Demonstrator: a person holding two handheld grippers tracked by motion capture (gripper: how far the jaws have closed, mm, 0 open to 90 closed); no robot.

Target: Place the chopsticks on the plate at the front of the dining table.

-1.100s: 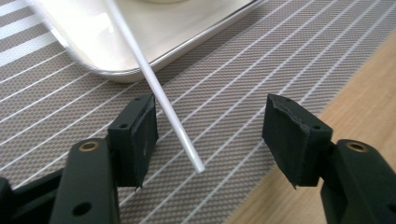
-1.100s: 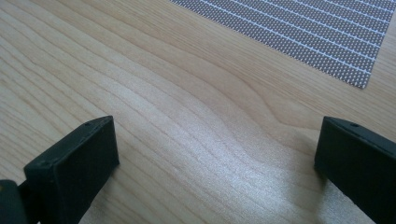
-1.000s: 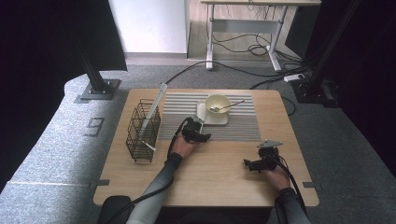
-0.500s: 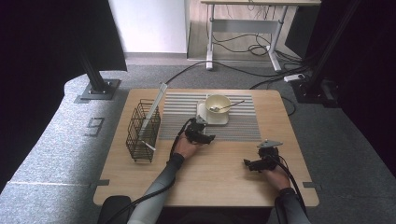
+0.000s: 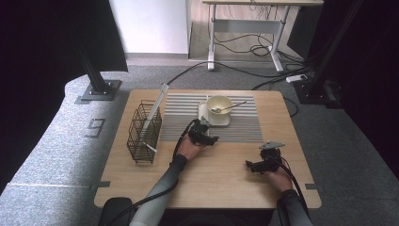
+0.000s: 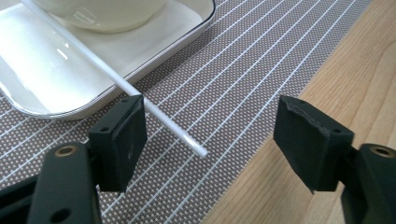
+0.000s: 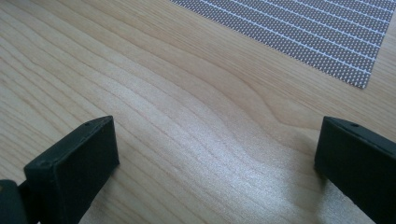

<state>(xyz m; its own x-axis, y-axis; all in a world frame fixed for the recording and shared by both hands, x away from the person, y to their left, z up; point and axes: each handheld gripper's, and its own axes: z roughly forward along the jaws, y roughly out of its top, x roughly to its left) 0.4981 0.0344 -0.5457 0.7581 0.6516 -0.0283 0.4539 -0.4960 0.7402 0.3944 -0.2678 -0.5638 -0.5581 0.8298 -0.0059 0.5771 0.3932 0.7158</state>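
A thin white stick (image 6: 93, 58) lies slanted over the rim of a white tray (image 6: 42, 93) and down onto the striped placemat (image 6: 261, 51). Its free end rests between the jaws of my left gripper (image 6: 212, 121), close to the left jaw, and nothing presses on it. These jaws have just been opening and stand wide. On the tray sits a cream bowl (image 5: 219, 103) with a spoon (image 5: 230, 107) in it. From above, my left gripper (image 5: 209, 137) is at the tray's near corner. My right gripper (image 5: 249, 165) is open over bare wood (image 7: 196, 140) at the near right.
A black wire rack (image 5: 143, 132) stands at the table's left side with a long pale strip (image 5: 156, 106) leaning in it. The placemat (image 5: 211, 117) covers the far middle of the table. Cables trail over the floor behind.
My left gripper has edged slightly to the right and nearer the table's front. The right gripper has stayed where it was.
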